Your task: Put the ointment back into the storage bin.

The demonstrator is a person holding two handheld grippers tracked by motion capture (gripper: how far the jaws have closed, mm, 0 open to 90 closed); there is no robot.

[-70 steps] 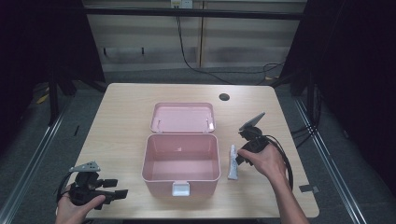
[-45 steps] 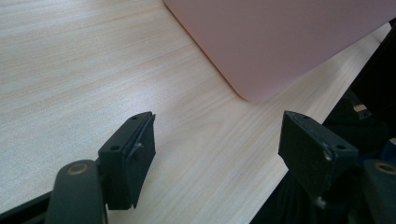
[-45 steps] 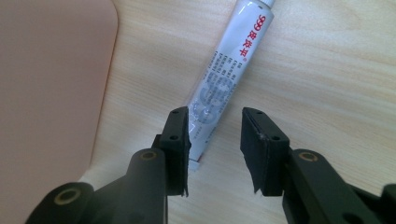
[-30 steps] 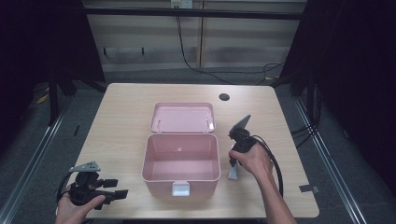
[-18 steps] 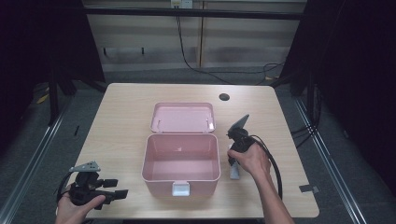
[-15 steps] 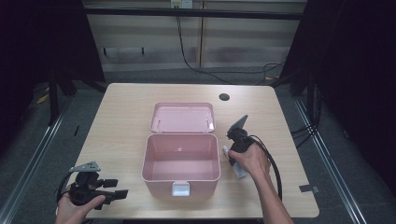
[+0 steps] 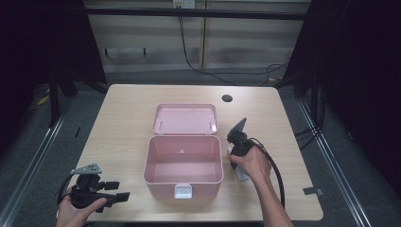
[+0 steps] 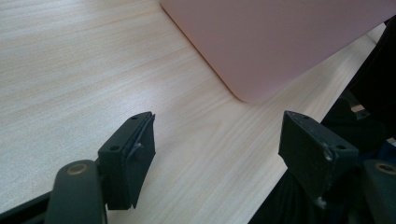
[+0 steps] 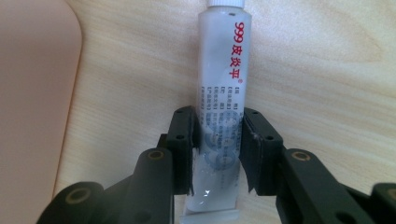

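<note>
A white ointment tube [image 9: 223, 70] with red print lies flat on the wooden table, just right of an open pink box [image 7: 161, 178]. My right gripper [image 9: 217, 135] is shut on the tube's lower half, one jaw pressed to each side. In the high view the right gripper [image 7: 235, 153] points down beside the box's right wall, and the tube's end [image 7: 242, 174] peeks out under the hand. The box's lid [image 7: 185, 118] lies back flat behind it. My left gripper [image 7: 122, 190] rests open at the table's front left, its jaws [image 8: 217, 149] wide apart with nothing between them.
The pink box's corner [image 8: 280, 42] stands ahead of the left gripper. A dark cable hole [image 7: 227, 98] sits at the table's back right. A black cable [image 7: 274, 165] loops from the right gripper. Bare wood [image 7: 118, 123] spreads left of the box.
The right gripper moved from the table's right side in toward the box, came down over the tube and shut on it. The left gripper has stayed put.
</note>
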